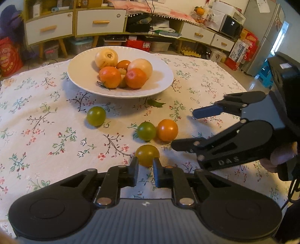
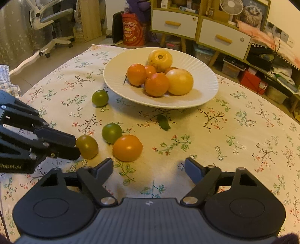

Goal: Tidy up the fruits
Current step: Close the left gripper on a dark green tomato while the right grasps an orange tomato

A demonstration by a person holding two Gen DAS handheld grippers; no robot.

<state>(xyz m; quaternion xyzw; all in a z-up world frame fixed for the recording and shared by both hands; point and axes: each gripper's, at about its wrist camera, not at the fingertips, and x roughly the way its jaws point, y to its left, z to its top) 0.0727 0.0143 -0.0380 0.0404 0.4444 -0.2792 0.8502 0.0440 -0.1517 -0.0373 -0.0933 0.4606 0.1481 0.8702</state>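
Note:
A white plate (image 1: 78, 71) holds several orange and yellow fruits (image 1: 110, 77); it also shows in the right wrist view (image 2: 116, 82). On the floral cloth lie a yellow-green fruit (image 1: 147, 154) (image 2: 87, 146), two green fruits (image 1: 96, 115) (image 1: 146, 130) and an orange fruit (image 1: 167, 129) (image 2: 127, 147). My left gripper (image 1: 145, 161) has its fingertips on either side of the yellow-green fruit, closed against it on the cloth. My right gripper (image 2: 149, 164) is open and empty just right of the orange fruit; it shows in the left wrist view (image 1: 182, 129).
A green leaf (image 1: 155, 103) lies on the cloth in front of the plate. Cabinets with drawers (image 1: 101, 22), boxes and a fridge (image 1: 266, 35) stand beyond the table. An office chair (image 2: 50, 16) stands far left in the right wrist view.

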